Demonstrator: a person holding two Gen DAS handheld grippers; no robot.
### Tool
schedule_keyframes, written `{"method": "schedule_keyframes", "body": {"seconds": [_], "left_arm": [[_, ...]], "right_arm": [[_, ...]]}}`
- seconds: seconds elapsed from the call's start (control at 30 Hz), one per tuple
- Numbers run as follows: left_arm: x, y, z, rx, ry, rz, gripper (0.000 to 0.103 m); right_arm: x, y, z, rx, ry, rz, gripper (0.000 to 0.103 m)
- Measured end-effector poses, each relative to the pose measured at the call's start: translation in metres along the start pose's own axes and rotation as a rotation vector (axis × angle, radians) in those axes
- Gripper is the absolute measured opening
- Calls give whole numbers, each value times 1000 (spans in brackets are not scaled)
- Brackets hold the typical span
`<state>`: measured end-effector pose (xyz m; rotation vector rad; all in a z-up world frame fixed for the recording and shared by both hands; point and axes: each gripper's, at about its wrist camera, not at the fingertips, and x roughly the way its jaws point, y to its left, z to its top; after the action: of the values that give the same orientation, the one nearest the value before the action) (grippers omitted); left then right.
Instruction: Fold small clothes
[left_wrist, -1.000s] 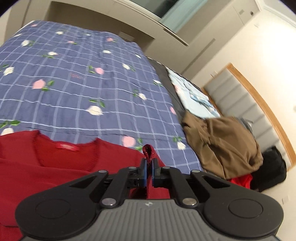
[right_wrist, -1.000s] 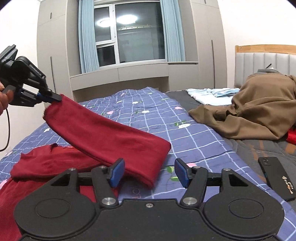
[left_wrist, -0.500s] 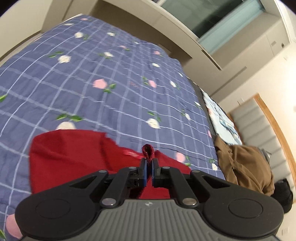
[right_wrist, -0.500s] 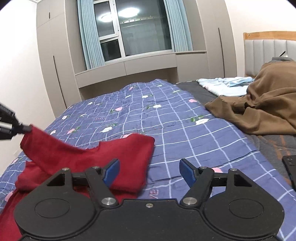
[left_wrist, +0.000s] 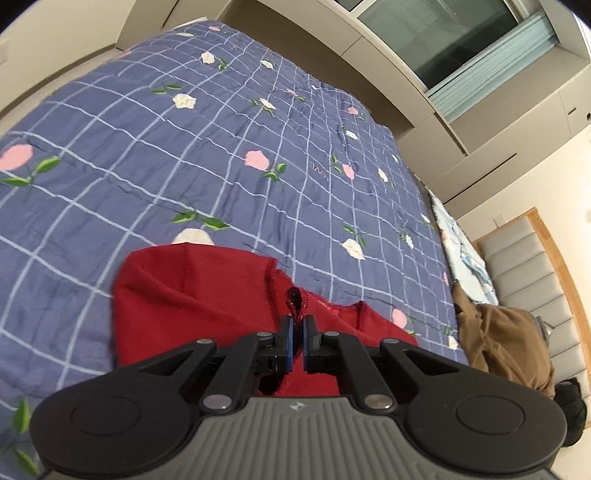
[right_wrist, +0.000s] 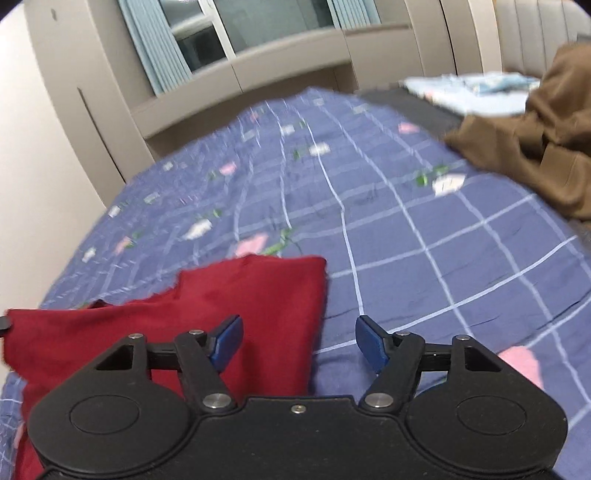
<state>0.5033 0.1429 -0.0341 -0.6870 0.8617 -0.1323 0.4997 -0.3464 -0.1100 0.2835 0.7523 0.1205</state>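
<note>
A red knit sweater (left_wrist: 192, 291) lies on the blue floral bedspread (left_wrist: 184, 140). My left gripper (left_wrist: 297, 325) is shut on the sweater's sleeve cuff, which pokes up between the blue pads, and holds it low over the sweater's body. In the right wrist view the sweater (right_wrist: 258, 295) lies flat with its sleeve folded across it. My right gripper (right_wrist: 297, 343) is open and empty just above the sweater's right edge. The left gripper's tip (right_wrist: 4, 323) barely shows at the left edge.
A brown garment (right_wrist: 535, 140) is heaped at the right of the bed, with a light blue cloth (right_wrist: 472, 88) behind it. A padded headboard (left_wrist: 528, 280) and a black item (left_wrist: 572, 406) are at the far right. Cabinets and a window stand beyond the bed.
My left gripper has carried the sleeve cuff leftward and down across the sweater, so the sleeve now lies folded over the body. My right gripper has moved forward and lower over the sweater.
</note>
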Motion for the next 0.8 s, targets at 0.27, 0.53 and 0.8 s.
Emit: {"method": "schedule_keyframes", "body": {"seconds": [0.27, 0.53, 0.8], "left_arm": [[9, 26, -3, -4, 41, 124, 4], [34, 49, -26, 8, 33, 245, 14], [46, 27, -42, 221, -18, 421, 55]], "right_arm": [[27, 15, -9, -86, 20, -83, 72], [23, 40, -9, -286, -73, -175, 83], [52, 46, -13, -404, -84, -310, 98]]}}
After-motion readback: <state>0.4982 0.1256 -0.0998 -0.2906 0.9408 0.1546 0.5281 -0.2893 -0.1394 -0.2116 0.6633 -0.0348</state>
